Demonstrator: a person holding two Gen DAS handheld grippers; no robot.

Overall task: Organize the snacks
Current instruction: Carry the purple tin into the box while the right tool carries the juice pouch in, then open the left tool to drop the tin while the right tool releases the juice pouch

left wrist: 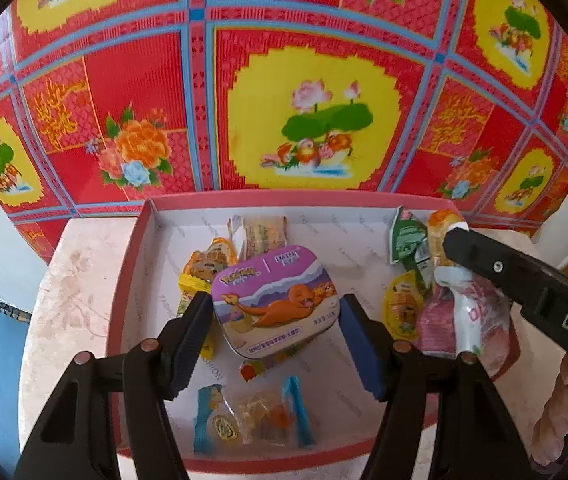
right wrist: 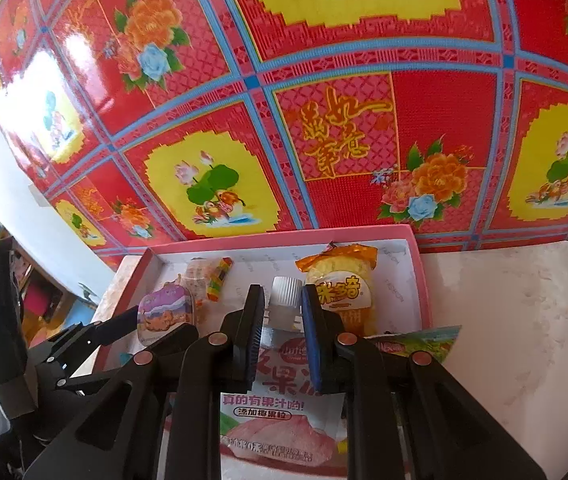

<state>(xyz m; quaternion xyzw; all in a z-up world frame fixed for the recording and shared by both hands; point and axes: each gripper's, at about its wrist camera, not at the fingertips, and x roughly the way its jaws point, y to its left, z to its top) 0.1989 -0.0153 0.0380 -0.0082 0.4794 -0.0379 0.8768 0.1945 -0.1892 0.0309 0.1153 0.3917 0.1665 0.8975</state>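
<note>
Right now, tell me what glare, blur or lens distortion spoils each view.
Left wrist view: fisheye bends the floor mat's blue grid lines into curves; dark corners; the candy bag looks soft. Right wrist view: same bulging, plus white glare on the mat at left; the juice pouch print stays readable.

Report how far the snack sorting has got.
Done: several packets, including a blue-ended candy bag, already lie in the pink box. In hand: left gripper holds the purple mint tin; right gripper clamps the white-capped juice pouch. Left: setting both down.
</note>
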